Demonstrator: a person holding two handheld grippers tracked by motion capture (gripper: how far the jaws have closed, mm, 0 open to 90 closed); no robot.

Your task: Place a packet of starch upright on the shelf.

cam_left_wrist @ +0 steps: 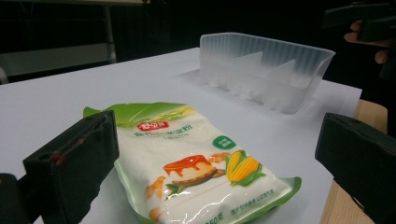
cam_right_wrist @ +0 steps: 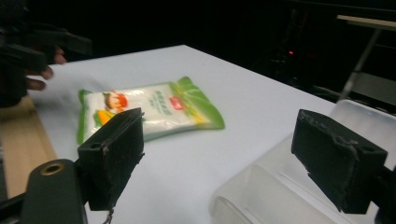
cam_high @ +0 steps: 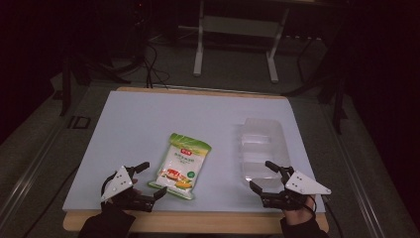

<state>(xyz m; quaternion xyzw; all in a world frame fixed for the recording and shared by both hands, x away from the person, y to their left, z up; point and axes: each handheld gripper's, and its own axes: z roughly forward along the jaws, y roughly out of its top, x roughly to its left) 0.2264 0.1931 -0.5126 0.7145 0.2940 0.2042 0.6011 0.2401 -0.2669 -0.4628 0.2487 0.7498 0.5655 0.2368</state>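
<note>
The green-and-white plastic pouch of powder with corn and a pudding printed on it [cam_high: 181, 165] lies flat on the white counter [cam_high: 148, 124], just ahead of my left hand-held gripper [cam_high: 147, 179] and off to the far side of my right hand-held gripper [cam_high: 261, 175]. In the left gripper view the pouch [cam_left_wrist: 196, 163] sits squarely between the two black jaws, which stand wide apart; neither pad presses on it, though in the high view the lower jaw tip looks to be at or very near the pouch's near corner. My right hand-held gripper is spread as well, its jaws straddling the near end of the clear, ribbed plastic tray [cam_high: 261, 146]; in the right gripper view the tray's rim [cam_right_wrist: 280, 186] lies between the pads, and I cannot tell whether either touches it. The tray holds nothing that I can make out. As I read it, the job is to get the pouch into the tray, and nothing of that is done yet: the pouch is on the counter well apart from the tray, ungripped. What is left, I judge, is to pinch the pouch with the left, steady the tray with the right, carry the pouch across and set it down inside.
</note>
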